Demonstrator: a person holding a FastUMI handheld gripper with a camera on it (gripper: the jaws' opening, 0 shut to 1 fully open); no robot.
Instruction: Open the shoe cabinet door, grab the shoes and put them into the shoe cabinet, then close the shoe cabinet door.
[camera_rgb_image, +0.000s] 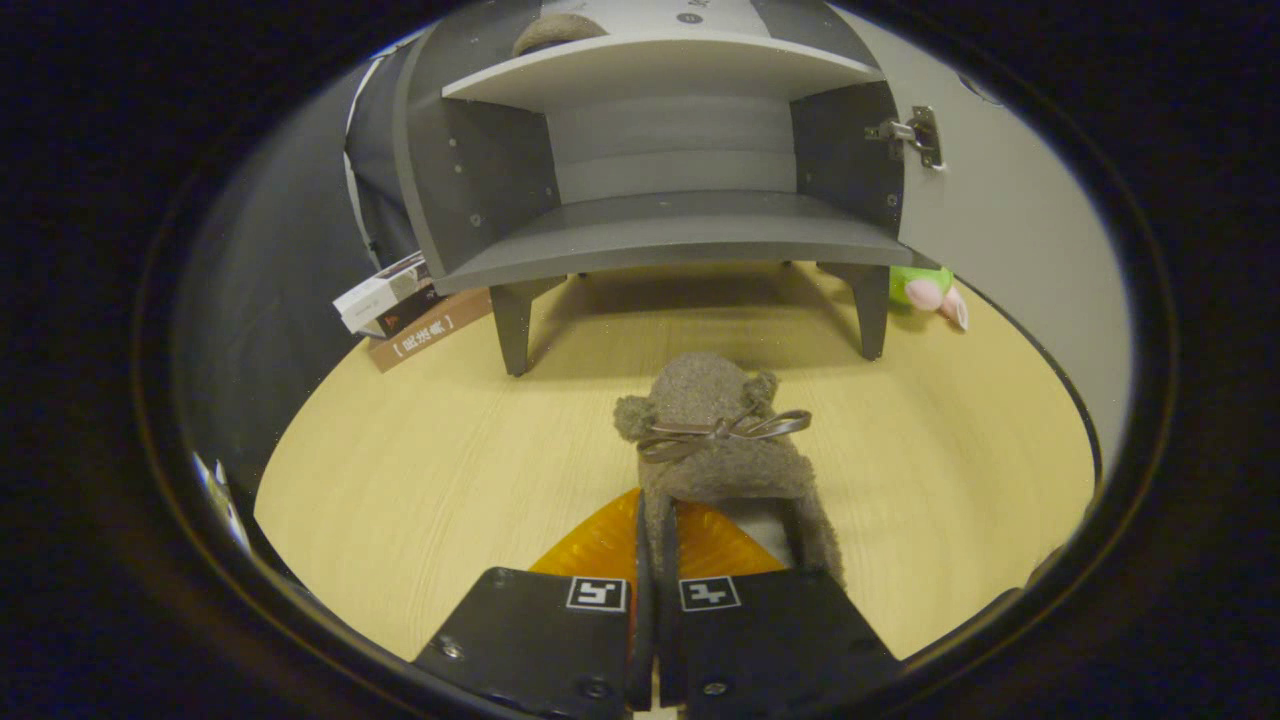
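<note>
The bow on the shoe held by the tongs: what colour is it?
Metallic brown bow, on a fuzzy grey-brown shoe, clearest in the gripper view.

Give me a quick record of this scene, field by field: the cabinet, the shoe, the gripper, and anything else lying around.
cabinet: door open, lower shelf bare, standing on legs on the wooden floor
cabinet top: a second fuzzy shoe partly in view
door: swung open beside the cabinet, hinge visible
shoe: grey-brown, fuzzy, bow on top, pointing toward the cabinet
gripper: fingers closed on the shoe's near rim
books: stacked beside the cabinet's leg
plush toy: green and pink, behind the far leg
</note>
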